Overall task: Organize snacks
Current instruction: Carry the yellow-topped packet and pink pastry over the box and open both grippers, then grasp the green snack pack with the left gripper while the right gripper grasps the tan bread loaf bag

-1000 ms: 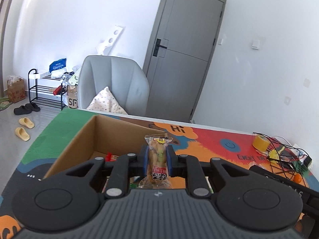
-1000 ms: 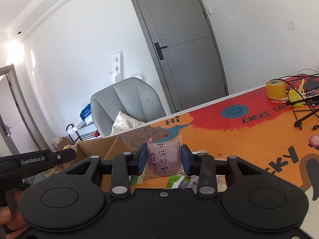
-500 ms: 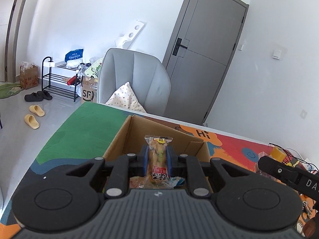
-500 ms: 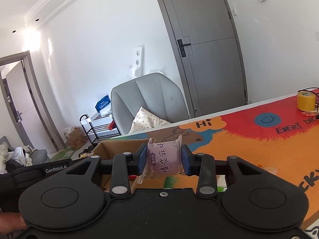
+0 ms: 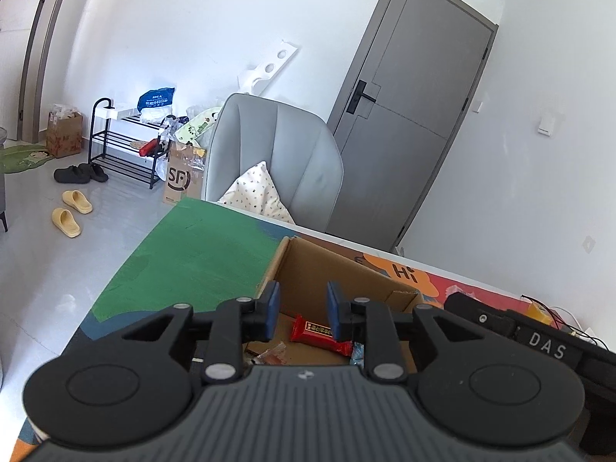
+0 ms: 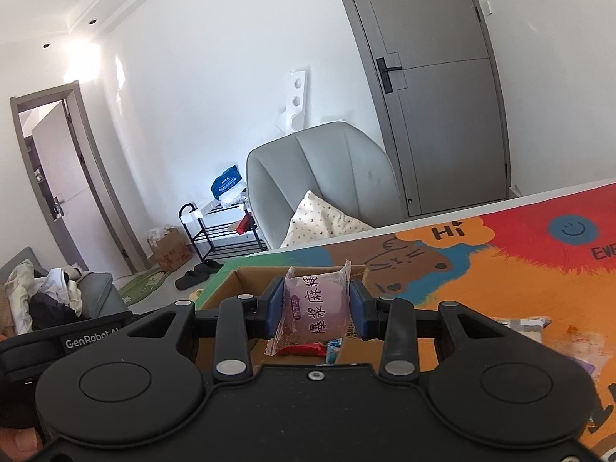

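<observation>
The right gripper (image 6: 316, 308) clamps a pink mochi packet (image 6: 316, 310), its printed text running up along the fingers, above the cardboard box (image 6: 231, 283). The left gripper (image 5: 300, 310) is spread wide with nothing between its pads; beyond its fingertips a red bar wrapper (image 5: 315, 332) lies crosswise in the box. The colourful table mat (image 6: 500, 281) stretches beyond toward a grey chair (image 5: 277, 154) and a grey door (image 6: 435, 77).
</observation>
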